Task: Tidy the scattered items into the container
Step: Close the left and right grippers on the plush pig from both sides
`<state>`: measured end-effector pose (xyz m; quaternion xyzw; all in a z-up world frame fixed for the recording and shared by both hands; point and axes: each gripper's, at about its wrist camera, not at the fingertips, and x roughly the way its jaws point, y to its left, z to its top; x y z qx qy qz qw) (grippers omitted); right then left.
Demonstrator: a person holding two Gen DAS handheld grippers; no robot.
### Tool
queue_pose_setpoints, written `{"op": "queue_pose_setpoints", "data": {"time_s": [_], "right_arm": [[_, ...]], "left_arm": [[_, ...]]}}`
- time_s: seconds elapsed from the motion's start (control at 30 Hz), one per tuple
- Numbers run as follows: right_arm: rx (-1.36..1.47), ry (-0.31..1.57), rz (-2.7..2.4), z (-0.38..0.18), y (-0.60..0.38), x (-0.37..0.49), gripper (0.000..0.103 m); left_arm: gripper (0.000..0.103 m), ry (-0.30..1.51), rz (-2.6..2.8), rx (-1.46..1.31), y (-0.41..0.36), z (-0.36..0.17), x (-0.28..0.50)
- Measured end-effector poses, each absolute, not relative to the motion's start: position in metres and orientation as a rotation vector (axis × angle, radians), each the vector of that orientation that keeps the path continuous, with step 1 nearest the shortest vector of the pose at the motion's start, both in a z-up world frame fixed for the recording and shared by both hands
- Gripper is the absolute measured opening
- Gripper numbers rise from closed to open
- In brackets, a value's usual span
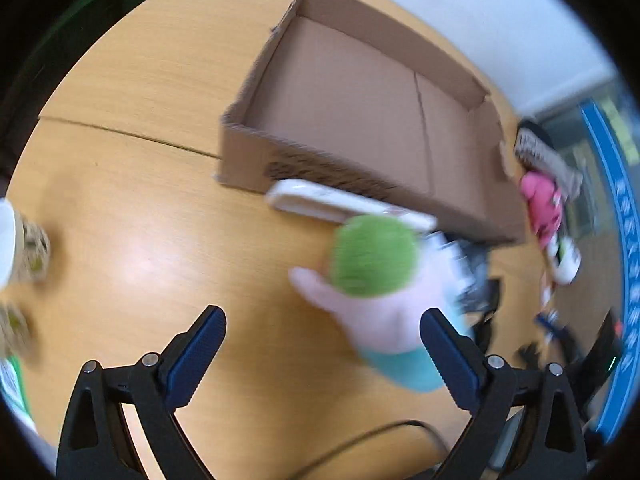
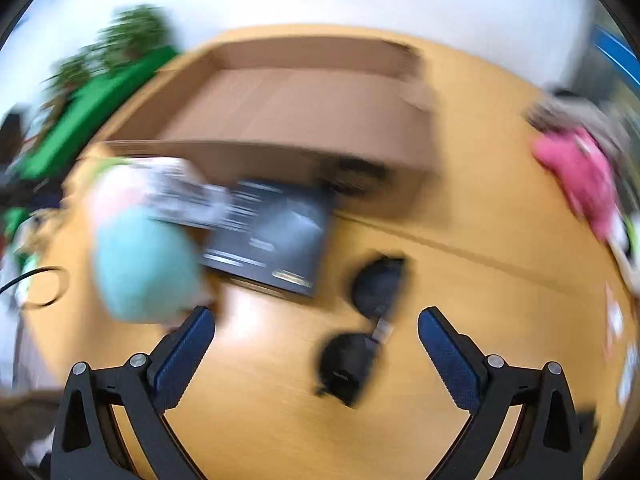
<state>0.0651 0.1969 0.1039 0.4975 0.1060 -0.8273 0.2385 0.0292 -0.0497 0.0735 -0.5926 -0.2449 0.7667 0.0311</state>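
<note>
Clearly open, empty cardboard box (image 1: 360,92)

A light wooden table (image 1: 132,208) with a seam across its top stands against a plain white wall (image 1: 500,20). Glare pools on the wood. Blurred green foliage (image 2: 132,32) shows at the left.

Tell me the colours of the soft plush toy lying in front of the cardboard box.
Soft plush toy: green top, pale pink middle, light teal base. Left wrist view shows it best.
</note>
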Motion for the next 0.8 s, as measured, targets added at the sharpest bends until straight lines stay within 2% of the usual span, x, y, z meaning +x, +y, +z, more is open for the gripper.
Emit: {"op": "queue_pose_setpoints", "data": {"time_s": [0.07, 0.2, 0.43, 0.6, 0.8], "right_arm": [[1.353, 0.284, -2.224, 0.107, 0.182, 0.067, 0.103], [1.377, 0.171, -2.142, 0.122, 0.17, 0.072, 0.103], [1.403, 0.24, -2.086, 0.14, 0.128, 0.081, 0.103], [1.484, 0.282, -2.086, 0.138, 0.097, 0.076, 0.102], [1.606, 0.342, -2.057, 0.105, 0.075, 0.073, 0.102]], "left_arm": [[0.098, -0.789, 2.377, -1.84, -0.031, 0.086, 0.032], [0.098, -0.746, 2.408, -1.826, 0.0, 0.111, 0.036], [0.098, -0.703, 2.346, -1.817, -0.013, 0.121, 0.029], [0.098, -0.748, 2.214, -1.802, -0.027, 0.089, 0.006], [0.098, -0.812, 2.063, -1.822, -0.036, 0.039, -0.012]]}}
